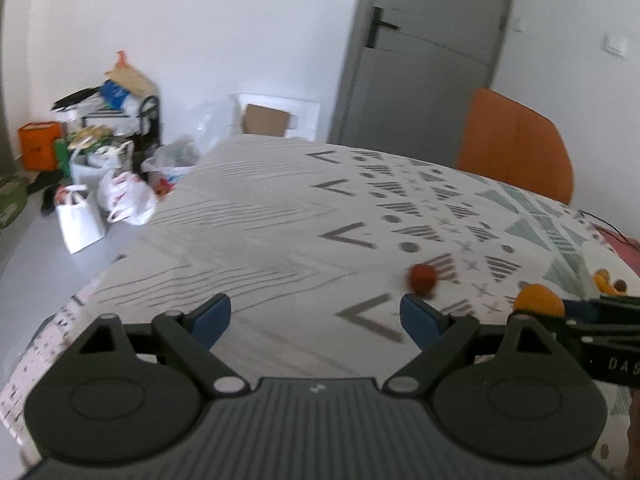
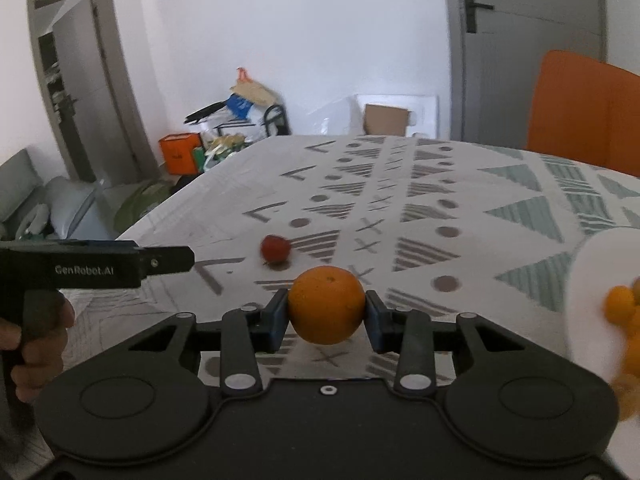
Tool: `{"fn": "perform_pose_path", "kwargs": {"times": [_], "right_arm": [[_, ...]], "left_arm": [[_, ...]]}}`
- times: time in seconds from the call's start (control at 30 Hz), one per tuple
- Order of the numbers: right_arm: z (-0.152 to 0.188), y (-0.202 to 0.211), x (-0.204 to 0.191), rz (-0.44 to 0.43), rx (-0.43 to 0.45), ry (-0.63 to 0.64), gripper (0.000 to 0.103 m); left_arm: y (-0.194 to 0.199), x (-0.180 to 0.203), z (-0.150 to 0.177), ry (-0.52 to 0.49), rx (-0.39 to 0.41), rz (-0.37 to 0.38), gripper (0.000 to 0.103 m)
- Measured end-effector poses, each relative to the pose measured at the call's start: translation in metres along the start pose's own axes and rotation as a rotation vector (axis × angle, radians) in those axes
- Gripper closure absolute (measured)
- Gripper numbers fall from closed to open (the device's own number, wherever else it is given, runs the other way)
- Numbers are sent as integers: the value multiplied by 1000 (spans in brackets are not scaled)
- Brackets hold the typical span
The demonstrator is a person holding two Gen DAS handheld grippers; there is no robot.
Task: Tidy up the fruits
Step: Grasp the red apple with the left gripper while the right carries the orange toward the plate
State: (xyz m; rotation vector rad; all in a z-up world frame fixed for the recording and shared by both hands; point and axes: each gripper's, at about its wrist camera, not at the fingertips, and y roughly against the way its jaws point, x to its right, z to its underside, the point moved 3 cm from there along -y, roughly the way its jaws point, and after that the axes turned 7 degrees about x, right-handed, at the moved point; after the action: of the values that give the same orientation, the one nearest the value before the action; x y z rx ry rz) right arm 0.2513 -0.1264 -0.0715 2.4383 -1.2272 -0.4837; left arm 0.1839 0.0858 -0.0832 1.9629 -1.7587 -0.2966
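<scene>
My right gripper is shut on an orange and holds it just above the patterned tablecloth. The orange also shows in the left wrist view, at the right edge in the other gripper. A small red fruit lies on the cloth just beyond the orange; in the left wrist view the red fruit sits just past my left gripper's right fingertip. My left gripper is open and empty above the cloth. A white bowl with several small orange fruits stands at the right edge.
The tablecloth covers the table. An orange chair stands at the far right side. Bags and boxes are piled on the floor by the far left wall. A grey door is behind the table.
</scene>
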Motion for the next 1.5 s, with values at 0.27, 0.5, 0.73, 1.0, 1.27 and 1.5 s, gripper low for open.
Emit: {"fn": "perform_pose_path", "kwargs": {"times": [0.27, 0.5, 0.73, 1.0, 1.27, 1.5], "right_arm": [[0, 29, 34, 93, 60, -56, 66], [4, 52, 54, 158, 111, -80, 66], [14, 74, 78, 234, 124, -117, 66], [29, 108, 108, 322, 141, -153, 66], [42, 127, 133, 359, 154, -197, 66], [49, 137, 150, 368, 169, -228, 66]], "left_arm": [[-18, 34, -5, -101, 28, 29, 18], [-34, 53, -5, -142, 16, 58, 28], [-51, 69, 3, -179, -4, 65, 52], [-53, 92, -8, -147, 10, 102, 82], [-40, 138, -8, -168, 22, 202, 82], [-34, 171, -9, -191, 30, 246, 82]]}}
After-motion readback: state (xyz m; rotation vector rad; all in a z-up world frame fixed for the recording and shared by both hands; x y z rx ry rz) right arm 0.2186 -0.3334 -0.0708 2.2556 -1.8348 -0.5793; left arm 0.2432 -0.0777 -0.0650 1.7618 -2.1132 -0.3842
